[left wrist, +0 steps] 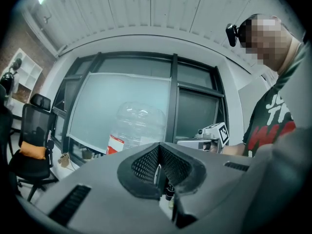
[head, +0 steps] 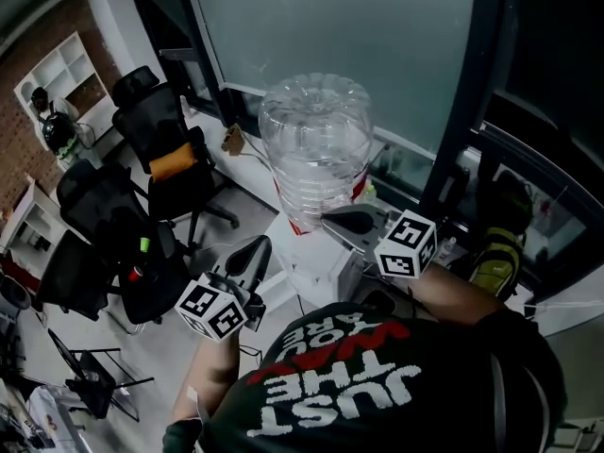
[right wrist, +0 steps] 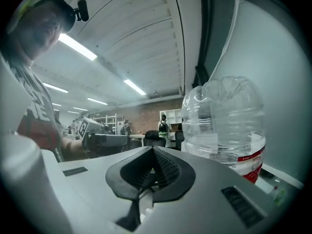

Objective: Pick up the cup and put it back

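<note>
Clear plastic is what you see first: a big, round, see-through water bottle stands upside down on a white box-shaped water stand. The bottle has a red and white label low on its side. Behind it is a tall frosted glass window in a dark frame.

A person in a black shirt with red and white letters stands facing the bottle and holds a gripper in each hand. The left gripper is held out level, just to the left of the water stand. Its jaws are pressed together with nothing between them. The right gripper is held level too, near the bottom of the bottle. Its jaws are also clenched on nothing. The two grippers are near each other but do not touch.

Off to the left are black office chairs, one with an orange cushion, and a white shelf.

I cannot tell where the cup is.
</note>
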`<state>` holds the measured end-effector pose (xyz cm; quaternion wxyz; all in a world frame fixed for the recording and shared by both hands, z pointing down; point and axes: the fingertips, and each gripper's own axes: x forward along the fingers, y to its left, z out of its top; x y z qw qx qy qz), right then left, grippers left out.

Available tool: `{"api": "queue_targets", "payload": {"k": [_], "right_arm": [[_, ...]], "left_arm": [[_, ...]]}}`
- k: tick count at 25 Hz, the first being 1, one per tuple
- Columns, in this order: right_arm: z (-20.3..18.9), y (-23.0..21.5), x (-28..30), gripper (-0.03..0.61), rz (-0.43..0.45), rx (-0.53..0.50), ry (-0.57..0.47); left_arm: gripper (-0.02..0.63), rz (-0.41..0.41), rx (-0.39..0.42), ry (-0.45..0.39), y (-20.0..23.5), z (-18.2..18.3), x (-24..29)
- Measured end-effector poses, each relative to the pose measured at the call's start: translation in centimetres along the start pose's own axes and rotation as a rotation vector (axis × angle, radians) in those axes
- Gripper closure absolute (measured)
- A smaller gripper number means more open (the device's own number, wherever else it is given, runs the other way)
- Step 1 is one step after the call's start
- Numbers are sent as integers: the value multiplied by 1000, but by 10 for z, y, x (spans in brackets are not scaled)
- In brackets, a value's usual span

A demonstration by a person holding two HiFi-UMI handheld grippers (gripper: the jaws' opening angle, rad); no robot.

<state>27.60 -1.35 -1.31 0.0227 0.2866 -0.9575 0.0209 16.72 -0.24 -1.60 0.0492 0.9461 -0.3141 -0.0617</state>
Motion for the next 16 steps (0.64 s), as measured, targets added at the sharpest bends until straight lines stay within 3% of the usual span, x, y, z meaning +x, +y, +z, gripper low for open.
{"api": "queue_targets", "payload": {"k": [8,16], "right_arm": [[6,7,-15,545,-3,-16,30],[-11,11,2,545,17,-39,28]], "left_arm": [[606,-28,-20,2,-15,2,4],[606,-10,-48,1,2,-14,-3]]}}
